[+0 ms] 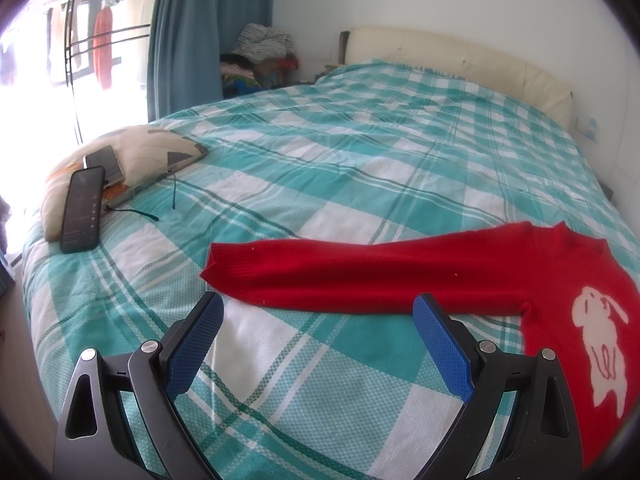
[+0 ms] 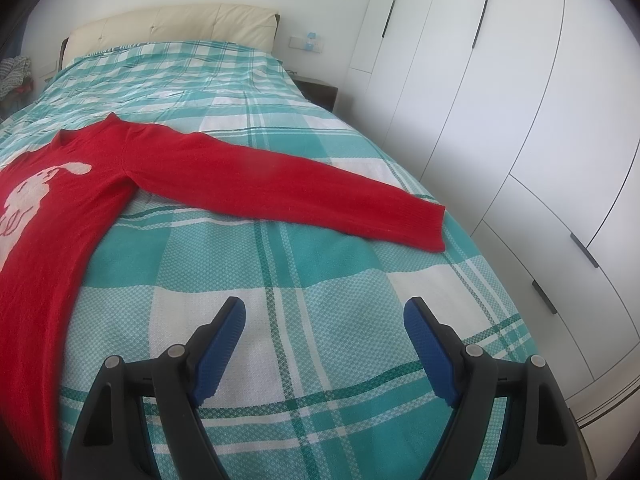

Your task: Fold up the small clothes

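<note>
The red sweater (image 1: 400,276) lay spread across the bed, each sleeve reaching outward just ahead of the wide-open, empty left gripper (image 1: 318,306) and right gripper (image 2: 325,312).

Sweater (image 1: 400,272): red knit, matt, fuzzy, with a white woven-in animal motif
Bedspread (image 1: 320,168): teal-and-white checked woven cloth, textured, matt
Left gripper (image 1: 318,320), right gripper (image 2: 324,320): black matt plastic arms, silvery metal pins, blue dimpled pads (image 2: 220,352)
Phone (image 1: 82,210): glossy dark glass
Headboard (image 2: 172,24): cream padded, smooth, leather-like
Wardrobe (image 2: 500,100): smooth white doors
</note>
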A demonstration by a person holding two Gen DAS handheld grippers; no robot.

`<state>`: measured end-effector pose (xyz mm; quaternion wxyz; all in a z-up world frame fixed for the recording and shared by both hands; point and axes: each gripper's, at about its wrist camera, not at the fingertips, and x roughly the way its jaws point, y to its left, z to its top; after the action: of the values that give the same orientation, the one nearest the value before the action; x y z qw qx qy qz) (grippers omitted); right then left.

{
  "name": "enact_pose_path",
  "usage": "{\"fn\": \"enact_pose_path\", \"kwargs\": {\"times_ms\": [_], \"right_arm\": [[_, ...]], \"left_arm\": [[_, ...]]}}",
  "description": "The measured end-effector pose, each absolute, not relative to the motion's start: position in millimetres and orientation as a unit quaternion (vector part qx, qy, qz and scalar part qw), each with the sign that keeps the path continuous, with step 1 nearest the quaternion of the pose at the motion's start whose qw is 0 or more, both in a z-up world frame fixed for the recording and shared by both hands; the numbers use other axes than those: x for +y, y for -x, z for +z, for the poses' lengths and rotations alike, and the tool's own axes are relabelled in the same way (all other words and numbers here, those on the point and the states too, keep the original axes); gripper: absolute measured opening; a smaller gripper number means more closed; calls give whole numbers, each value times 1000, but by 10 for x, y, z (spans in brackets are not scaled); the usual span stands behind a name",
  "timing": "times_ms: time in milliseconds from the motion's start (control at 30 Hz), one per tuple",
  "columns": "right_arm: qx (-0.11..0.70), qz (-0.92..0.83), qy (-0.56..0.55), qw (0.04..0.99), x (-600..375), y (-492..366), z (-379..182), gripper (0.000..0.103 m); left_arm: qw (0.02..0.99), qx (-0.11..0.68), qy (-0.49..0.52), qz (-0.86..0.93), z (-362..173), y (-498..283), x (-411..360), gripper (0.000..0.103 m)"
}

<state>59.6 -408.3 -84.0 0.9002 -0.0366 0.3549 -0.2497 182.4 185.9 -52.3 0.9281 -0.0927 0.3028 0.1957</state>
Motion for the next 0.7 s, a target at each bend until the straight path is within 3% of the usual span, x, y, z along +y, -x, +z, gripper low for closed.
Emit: {"fn": "enact_pose_path", "kwargs": {"times_ms": [433,700], "right_arm": [[350,-237,21,906,-4093,-573,-782,81],[267,-112,-227,930,-5435,-624,-355,84]], "left_arm": [[928,304,94,195,-521,-1832,1851,97],[927,305,116,186,-561,-1788,1909,97]]}}
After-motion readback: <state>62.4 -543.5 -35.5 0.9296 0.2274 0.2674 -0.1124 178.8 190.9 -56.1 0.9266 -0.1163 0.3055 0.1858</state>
